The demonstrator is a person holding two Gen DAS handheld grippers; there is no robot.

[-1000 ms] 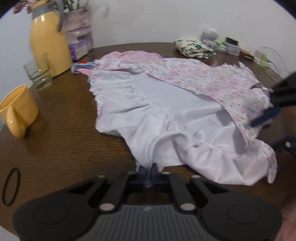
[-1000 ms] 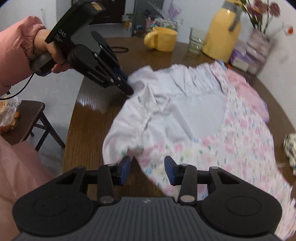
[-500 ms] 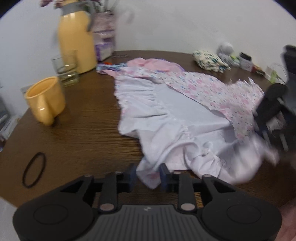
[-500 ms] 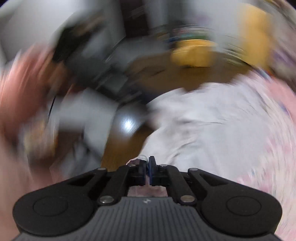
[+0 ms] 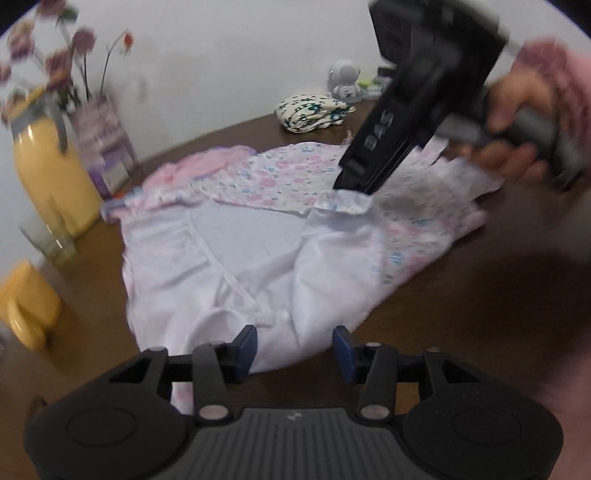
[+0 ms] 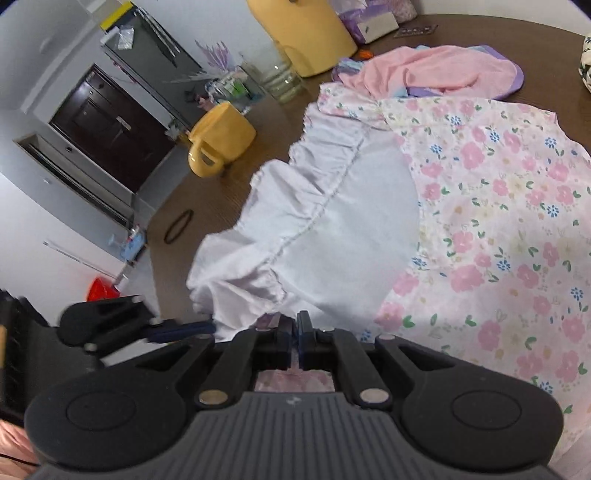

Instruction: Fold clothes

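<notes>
a: right at the bottom of our left view, our left gripper (image 5: 294, 349) has its jaws apart and closing, the blue pads (image 5: 245, 347) either side of the white hem of the floral dress (image 5: 258, 266). the pads look clear of the cloth, nothing pinched.

b: and on our right view, our right gripper (image 6: 294, 332) has its jaws drawn together on a fold of that same dress (image 6: 332, 229), a bit of pink cloth showing just behind the pads.

a: we can see that from the left side too. the right gripper (image 5: 351, 188) comes down from the upper right and bites a ruffled edge, lifting it off the rest, with our right hand (image 5: 517, 129) on the grip behind it.

b: the dress lies spread on the brown wooden surface (image 6: 207, 195), white lining up on the near half, flower print on the far half.

a: beyond it, touching its far edge, a pink garment (image 6: 436, 74) lies crumpled.

b: off to the side, apart from the cloth, a black hair tie (image 6: 178, 231), then a yellow mug (image 6: 221, 144), a glass (image 6: 282, 83), and the yellow flask (image 6: 306, 33) behind that.

a: at the far edge on our left view, a folded patterned cloth (image 5: 314, 112) and a small white figure (image 5: 345, 79) by the wall, both blurred.
</notes>
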